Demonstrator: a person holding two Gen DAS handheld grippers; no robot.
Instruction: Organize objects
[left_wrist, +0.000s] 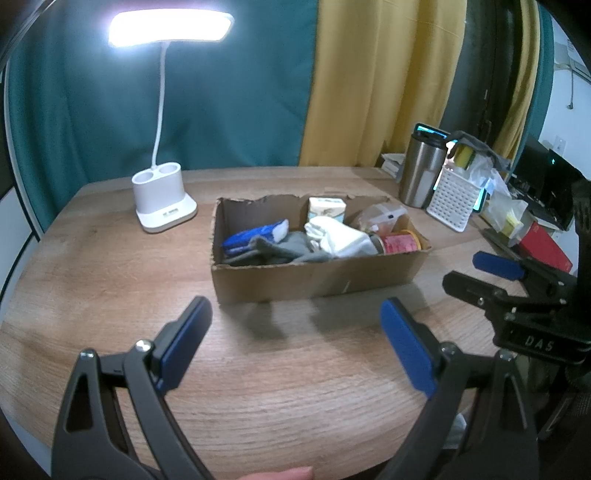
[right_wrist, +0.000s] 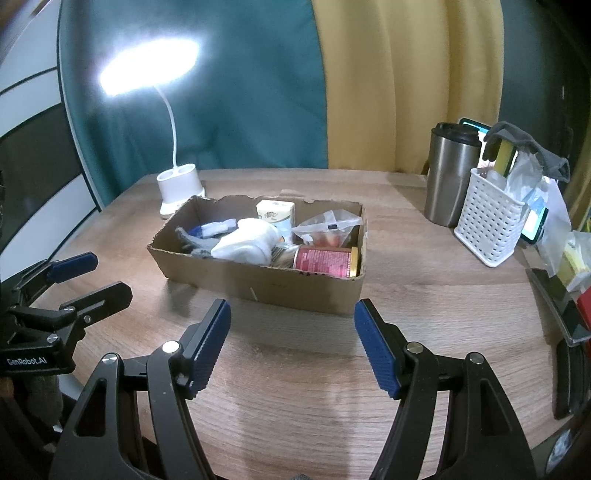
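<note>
Wooden table (left_wrist: 110, 258): round-edged, light grain, carrying every item listed here.

Cardboard box (left_wrist: 314, 280): shallow, open-topped, torn far rim; stands mid-table, beyond both grippers and apart from them.

Box contents, left to right:
- blue-and-white packet (left_wrist: 255, 236), at the left end, lying tilted;
- grey sock (left_wrist: 280, 249), lying flat beside the packet and touching it;
- white cloth bundle (left_wrist: 340, 236), in the middle, overlapping the grey sock;
- small cream carton (left_wrist: 327, 208), upright against the far wall;
- clear plastic bag (right_wrist: 327, 227), far right corner, contents unclear;
- red can with gold lid (right_wrist: 327, 262), on its side at the near right, lid toward the right wall.

Desk lamp (left_wrist: 164, 201): white, switched on, two-cup base; stands on the far left of the table, left of the box.

Steel tumbler (left_wrist: 421, 171): black lid, upright, far right of the box.

White perforated basket (left_wrist: 452, 199): just beside the tumbler on its right, stuffed with plastic and a yellow item; a dark sock (right_wrist: 532, 147) drapes over its top.

Left gripper (left_wrist: 297, 343): near edge of the table, jaws spread wide, nothing between the blue pads.

Right gripper (right_wrist: 291, 343): near edge, to the right of the left one, jaws likewise spread wide and empty.
</note>
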